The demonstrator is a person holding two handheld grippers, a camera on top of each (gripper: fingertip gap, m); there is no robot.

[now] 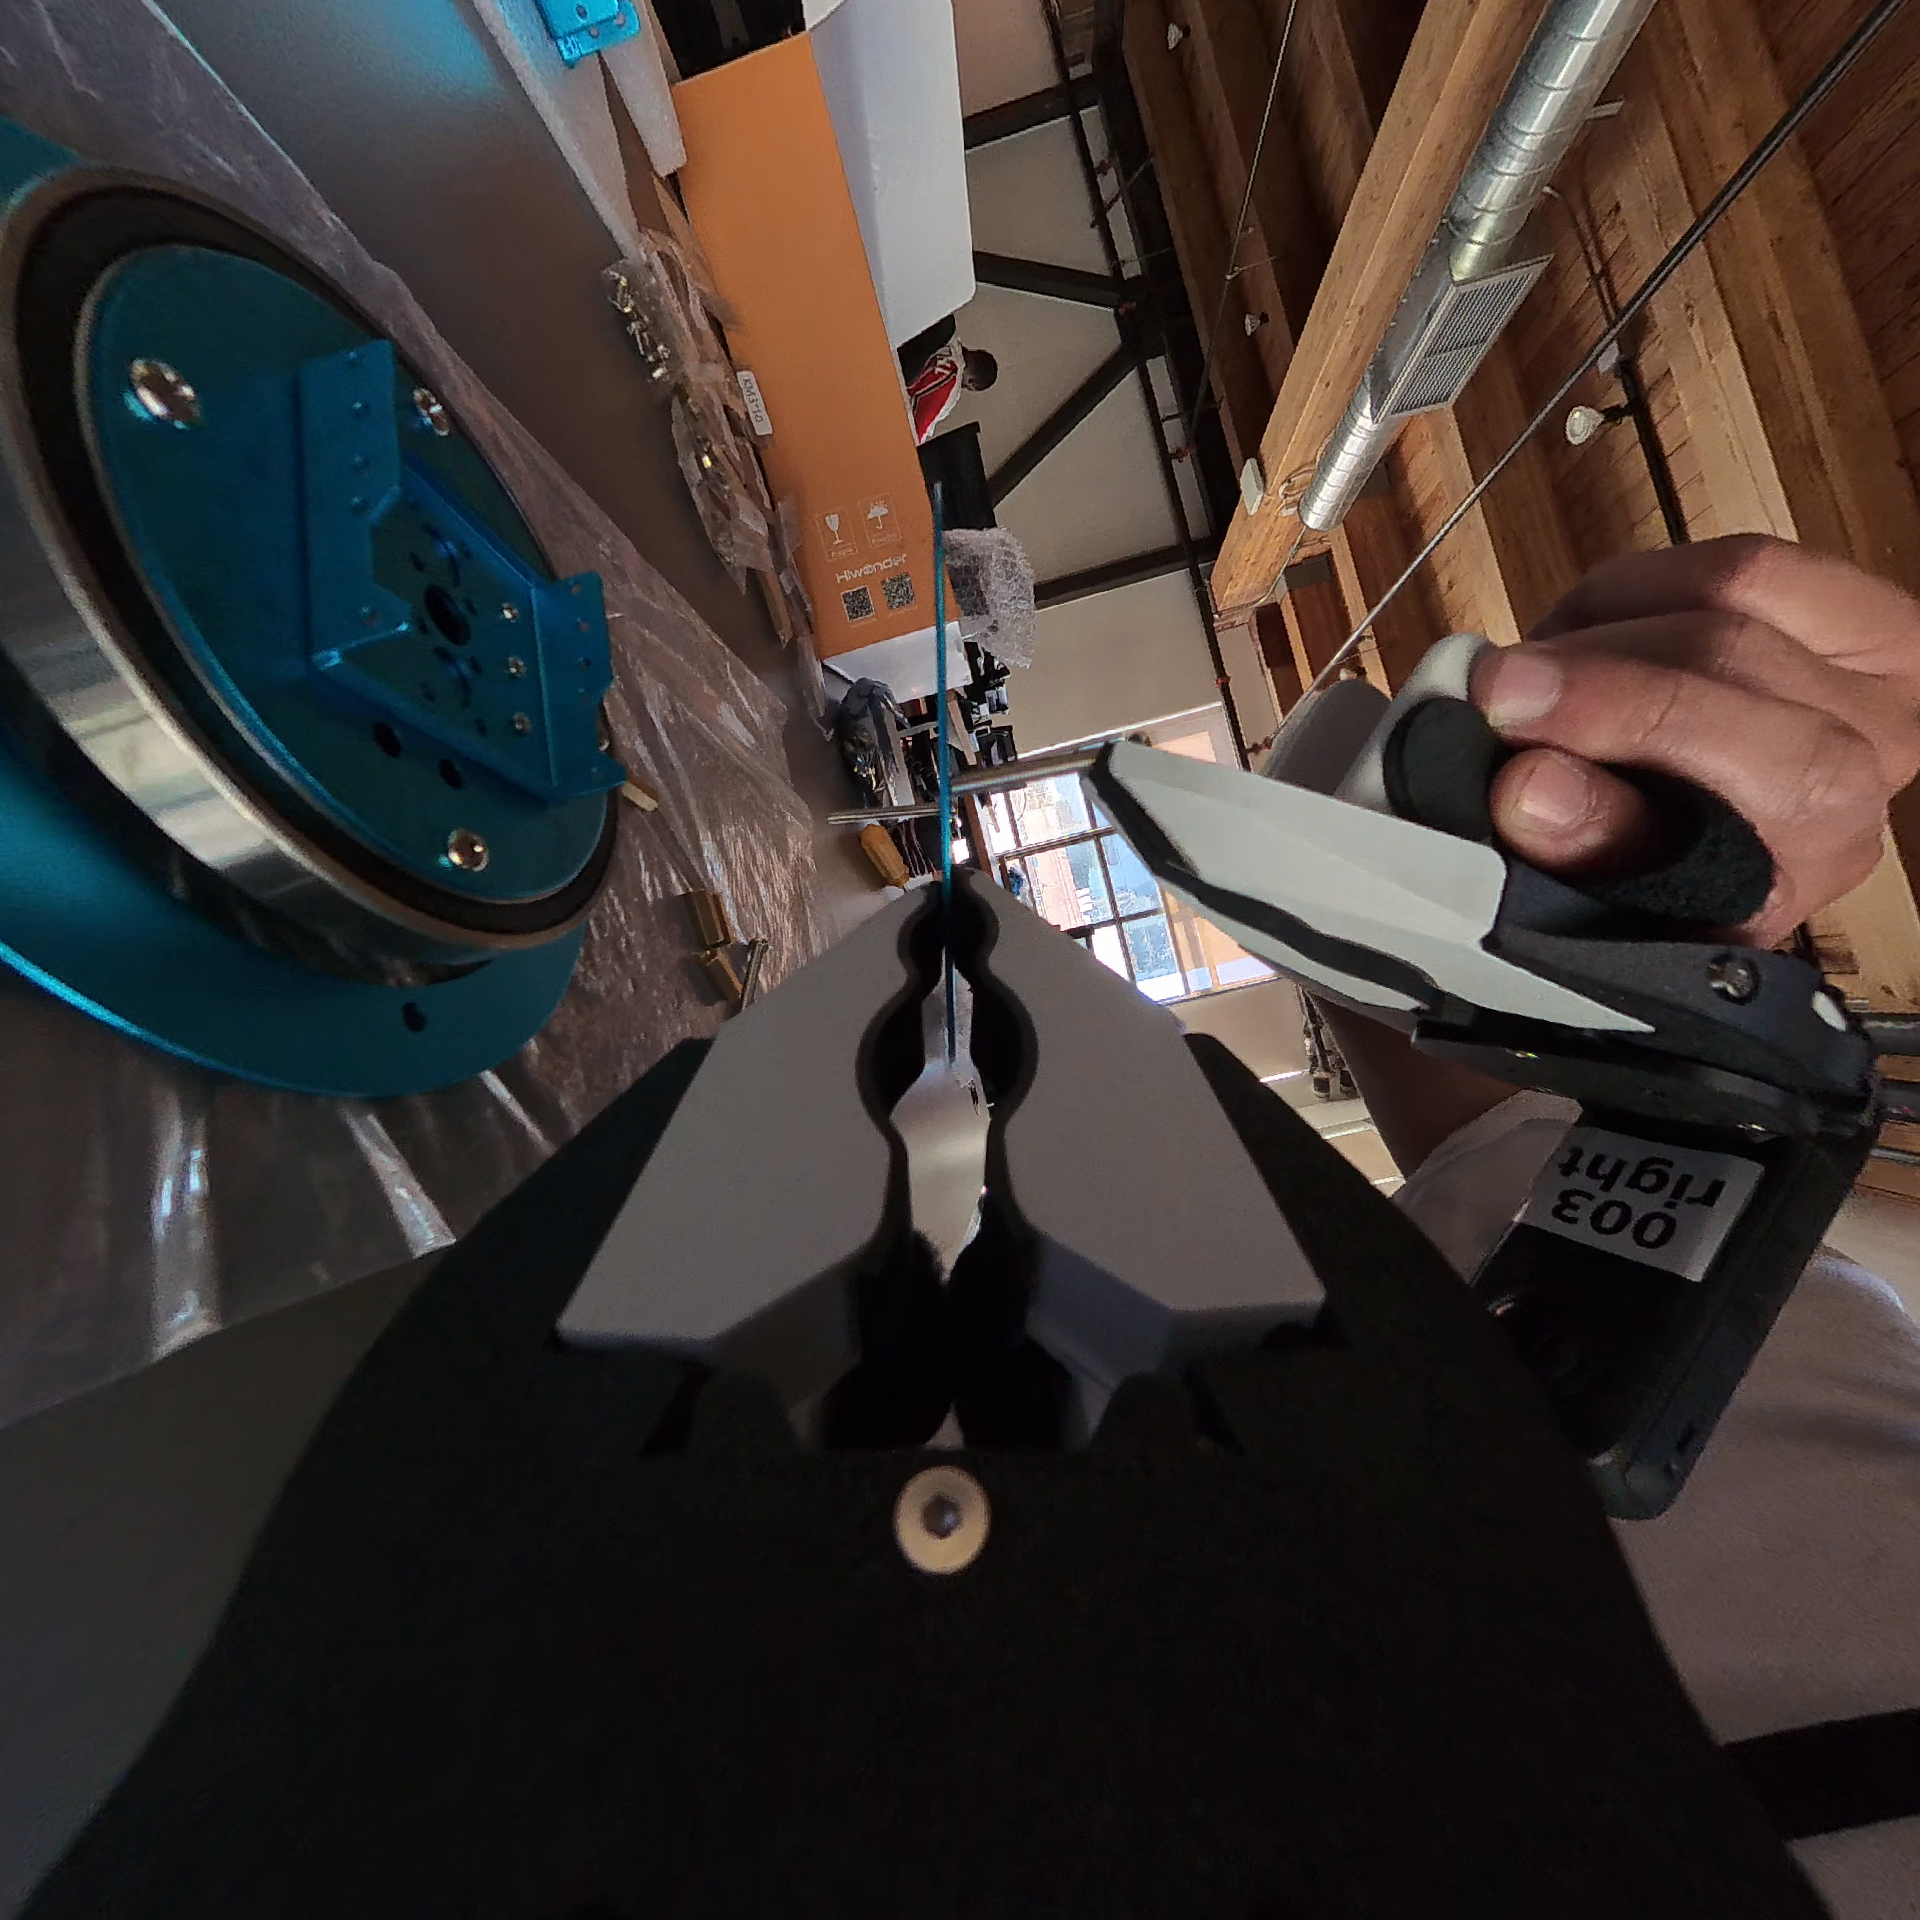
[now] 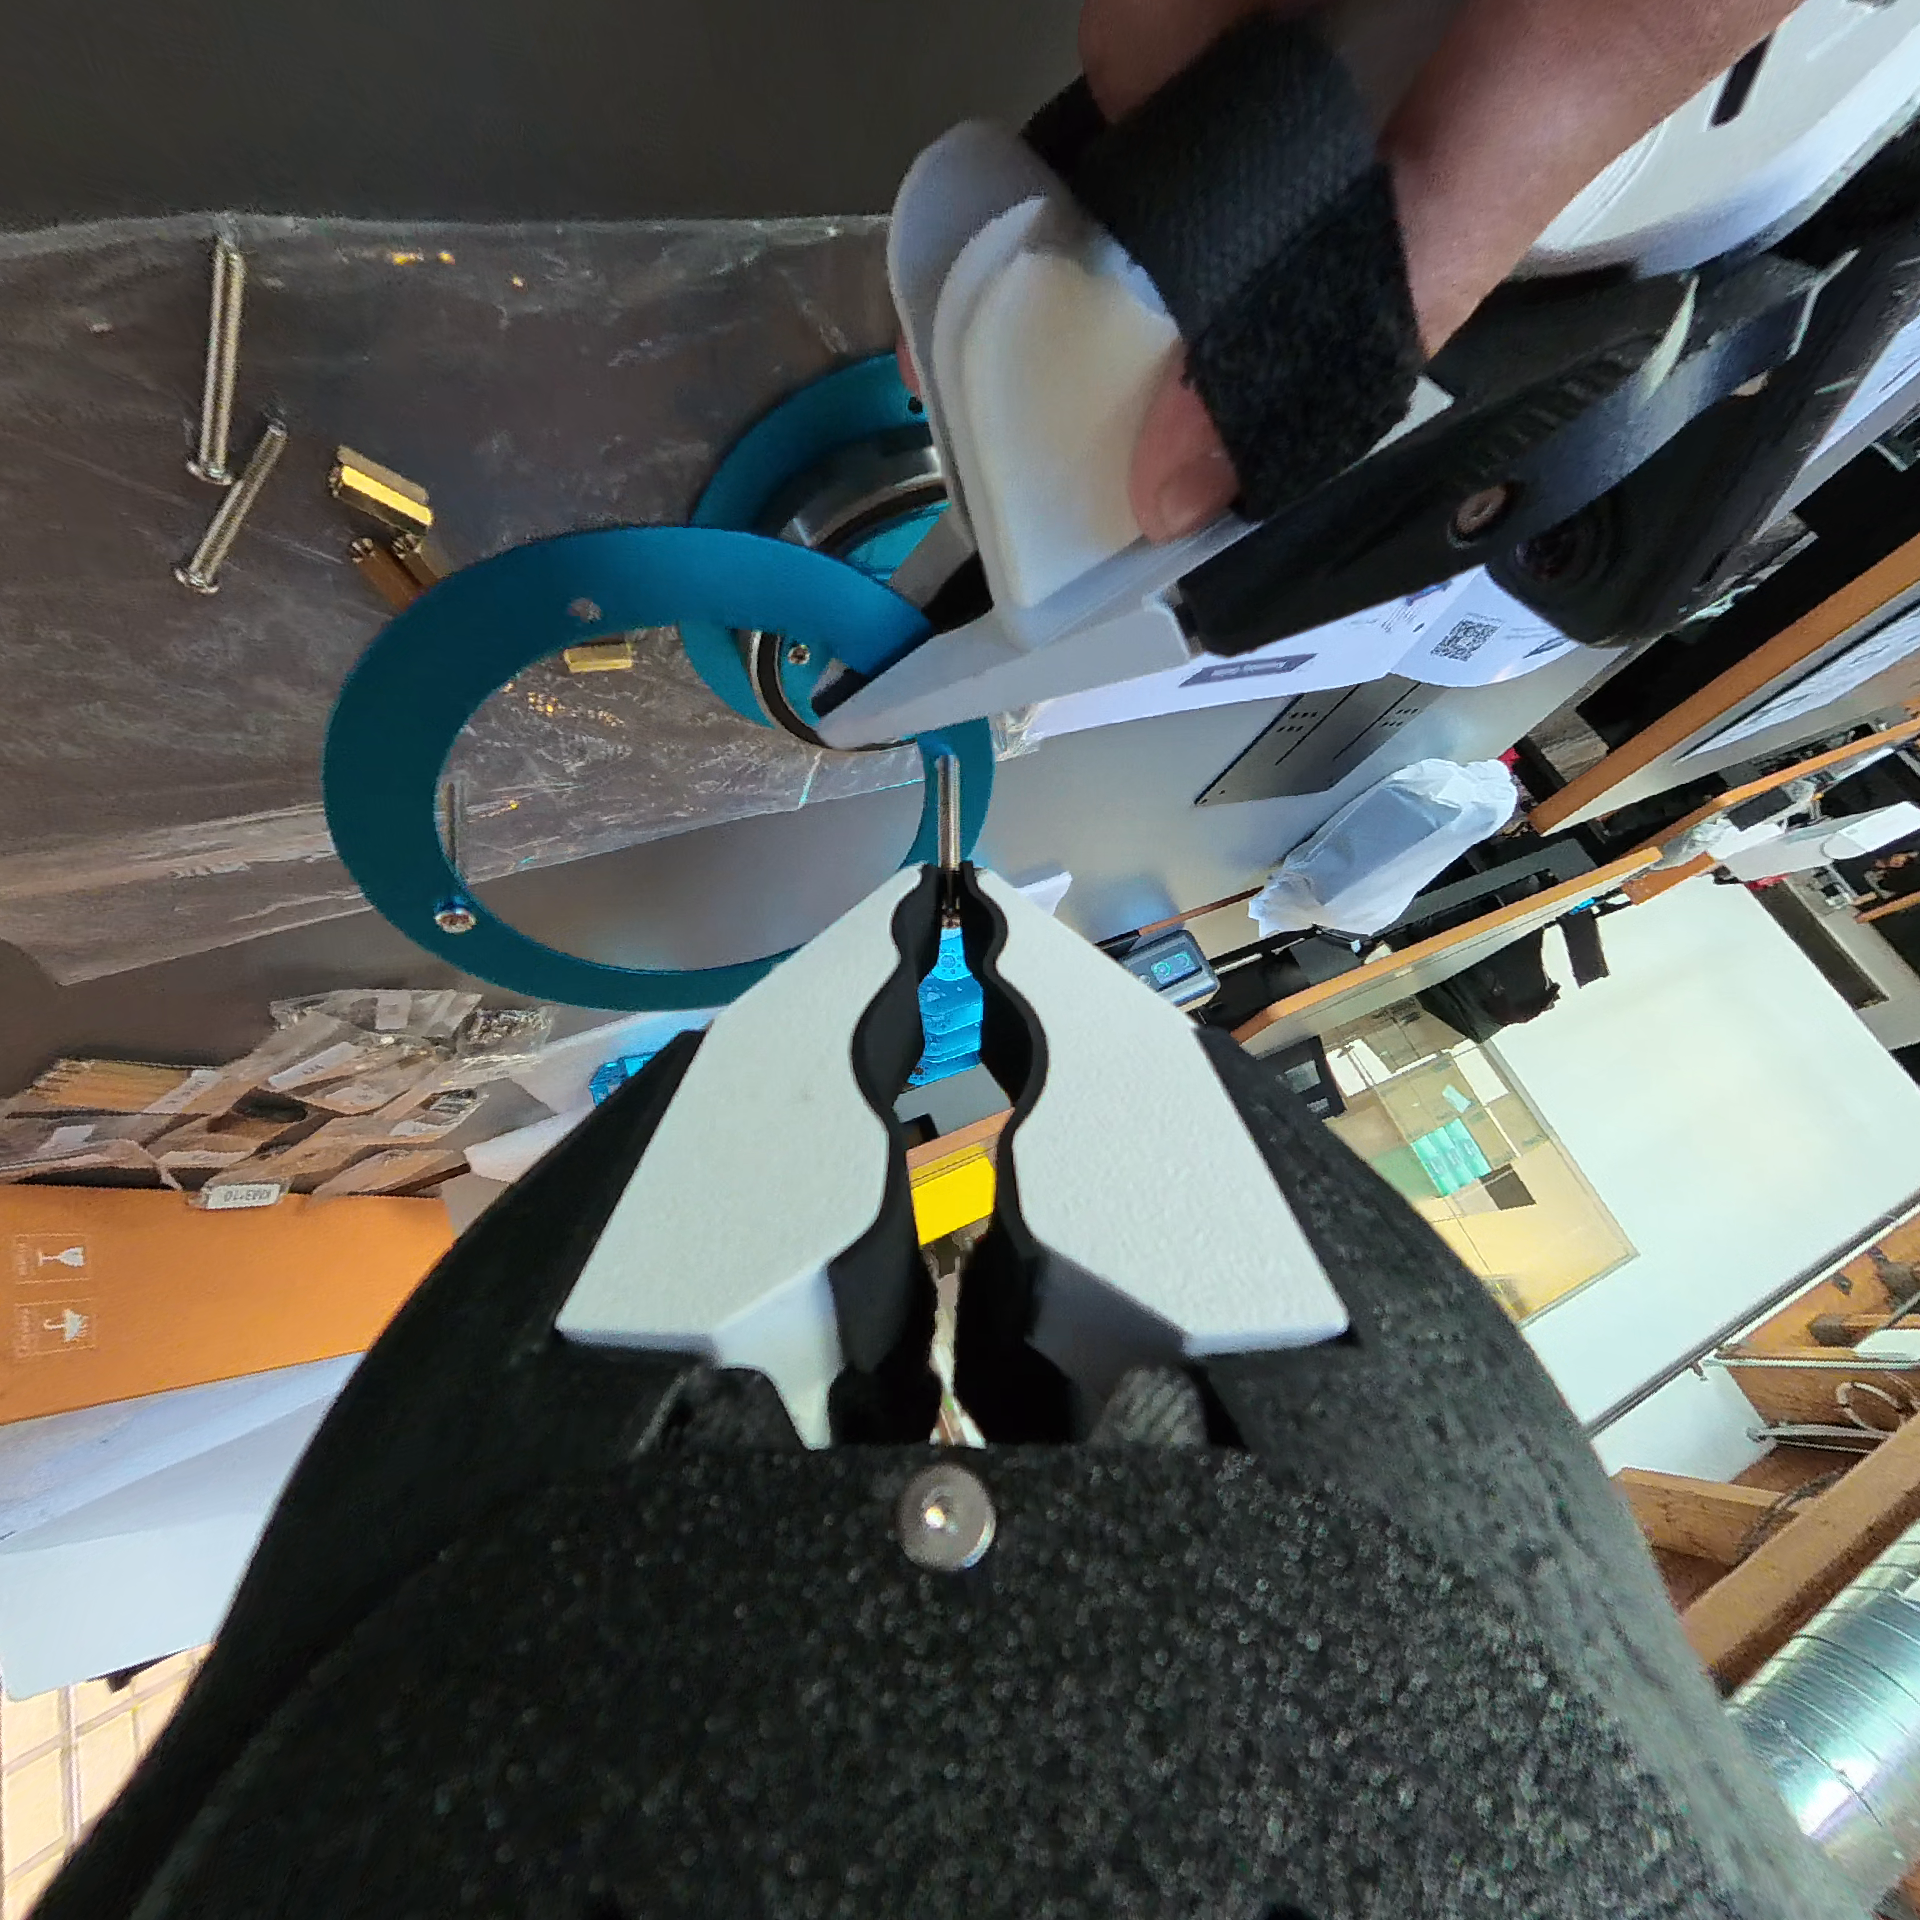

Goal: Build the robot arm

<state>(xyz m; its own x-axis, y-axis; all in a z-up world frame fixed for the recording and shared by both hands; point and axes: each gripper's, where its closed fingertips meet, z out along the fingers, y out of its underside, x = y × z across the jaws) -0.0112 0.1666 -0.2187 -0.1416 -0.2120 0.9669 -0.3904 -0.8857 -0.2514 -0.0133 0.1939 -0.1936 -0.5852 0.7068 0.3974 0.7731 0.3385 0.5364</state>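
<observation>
My left gripper (image 1: pixel 948 894) is shut on a thin blue ring plate (image 1: pixel 940 665), which I see edge-on and held in the air. In the right wrist view the ring (image 2: pixel 390 758) faces me, and the left gripper (image 2: pixel 831 719) clamps its upper right rim. One screw (image 2: pixel 454 916) sits in a hole of the ring. My right gripper (image 2: pixel 948 878) is shut on a long silver screw (image 2: pixel 948 810) whose tip is at the ring's right rim. In the left wrist view the right gripper (image 1: pixel 1103 771) holds that screw (image 1: pixel 987 792) across the ring.
A blue turntable base (image 1: pixel 312 623) with a bracket on it lies on the grey table under a clear plastic sheet (image 2: pixel 623 312). Long screws (image 2: pixel 218 353) and brass standoffs (image 2: pixel 379 494) lie loose on the sheet. An orange box (image 1: pixel 790 312) and bags of parts (image 2: pixel 312 1081) are at the table's far side. The grippers are tip to tip, or close to it.
</observation>
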